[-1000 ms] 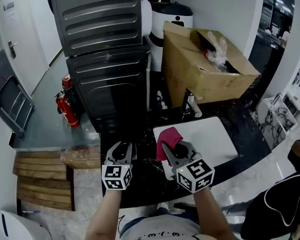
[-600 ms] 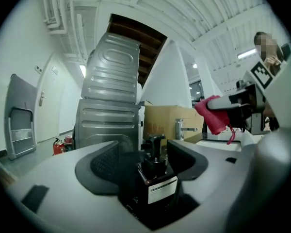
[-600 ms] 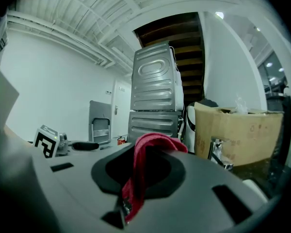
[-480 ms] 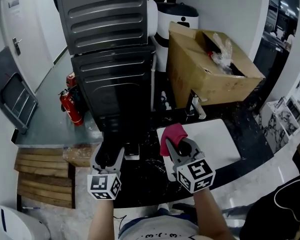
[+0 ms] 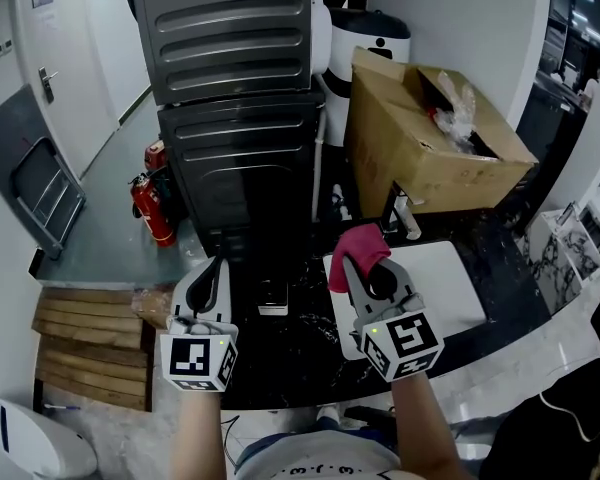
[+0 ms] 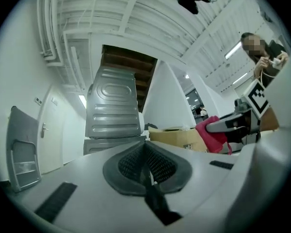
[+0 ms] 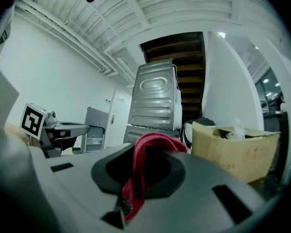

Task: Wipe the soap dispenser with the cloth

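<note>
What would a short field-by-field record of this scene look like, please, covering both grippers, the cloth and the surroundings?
Left gripper: shut; jaws have just been closing, nothing between them
Right gripper: shut on the pink cloth
Surface: black counter with a white sink
Between the grippers: small object on the counter, too small to identify
Behind: cardboard box, stacked dark appliances, fire extinguisher
Wiping: cloth held in the air, touching nothing else
</note>
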